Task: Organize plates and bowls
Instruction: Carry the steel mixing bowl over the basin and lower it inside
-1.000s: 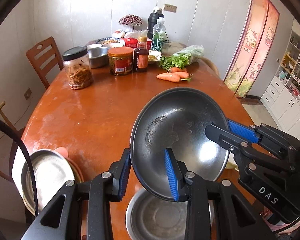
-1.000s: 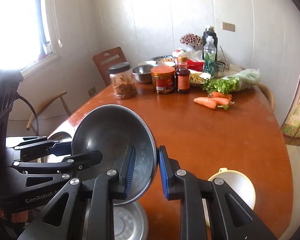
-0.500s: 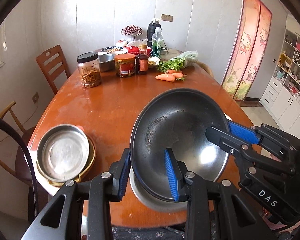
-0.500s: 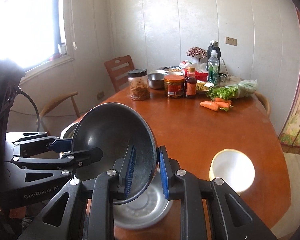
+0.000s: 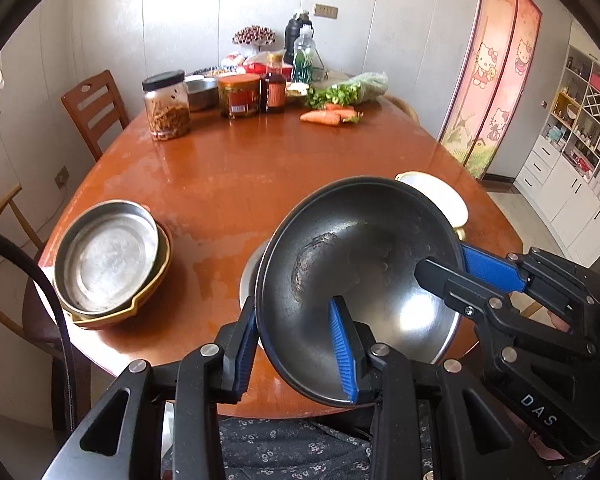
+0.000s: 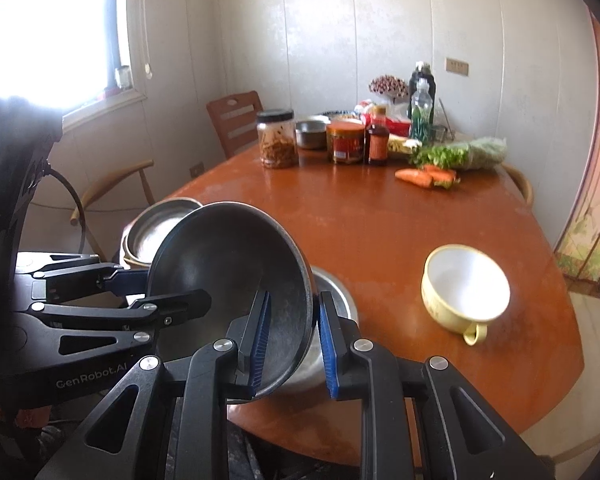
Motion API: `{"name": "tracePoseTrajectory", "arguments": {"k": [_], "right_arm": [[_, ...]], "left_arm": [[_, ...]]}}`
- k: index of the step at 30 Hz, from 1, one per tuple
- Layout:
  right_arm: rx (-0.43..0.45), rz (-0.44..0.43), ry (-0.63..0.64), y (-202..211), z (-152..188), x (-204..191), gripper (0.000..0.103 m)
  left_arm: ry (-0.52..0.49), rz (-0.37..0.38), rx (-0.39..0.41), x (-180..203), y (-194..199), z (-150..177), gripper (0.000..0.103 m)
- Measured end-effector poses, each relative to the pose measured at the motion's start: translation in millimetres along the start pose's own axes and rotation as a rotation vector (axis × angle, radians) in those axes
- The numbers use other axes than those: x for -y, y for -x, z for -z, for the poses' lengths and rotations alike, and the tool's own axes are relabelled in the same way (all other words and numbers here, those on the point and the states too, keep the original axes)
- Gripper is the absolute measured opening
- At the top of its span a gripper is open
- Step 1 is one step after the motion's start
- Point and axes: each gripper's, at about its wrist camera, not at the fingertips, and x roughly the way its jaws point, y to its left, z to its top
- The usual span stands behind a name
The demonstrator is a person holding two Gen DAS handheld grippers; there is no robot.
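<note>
Both grippers hold one dark steel bowl (image 5: 364, 264) tilted above the near table edge. My left gripper (image 5: 296, 348) is shut on its near-left rim; my right gripper (image 6: 292, 344) is shut on its right rim and shows in the left wrist view (image 5: 472, 276). The bowl also shows in the right wrist view (image 6: 228, 256). Under it a second steel bowl (image 6: 336, 296) stands on the table. A steel plate (image 5: 104, 252) lies in a yellow-brown dish (image 5: 156, 280) at the left. A cream cup-bowl with a handle (image 6: 464, 288) stands at the right.
The round wooden table (image 5: 240, 168) holds jars (image 5: 166, 106), a sauce bottle (image 5: 275, 88), a small steel bowl (image 5: 202, 92), carrots (image 5: 328, 116) and greens (image 5: 352, 90) at the far side. Wooden chairs (image 5: 94, 108) stand left. The table's near edge is just below the grippers.
Both grippers have lifted and drawn back with the dark bowl, so more of the table shows. The steel bowl beneath and the cream cup-bowl now look farther away.
</note>
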Motion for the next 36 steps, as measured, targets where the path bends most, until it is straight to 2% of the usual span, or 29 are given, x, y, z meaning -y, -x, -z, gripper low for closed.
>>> {"name": "tracePoseTrajectory", "arguments": {"k": [18,36], "right_arm": [[-0.114,-0.008,-0.036,-55.6,8.0,19.0,0.024],[-0.141,0.012,-0.034,-74.0,8.5,22.5,0.024]], "left_arm": [[0.008,-0.011,-0.092,-9.3,-53.7,-2.7,0.034],[-0.016,-0.020,-0.081,-7.9,-64.5,-8.8,0.035]]}}
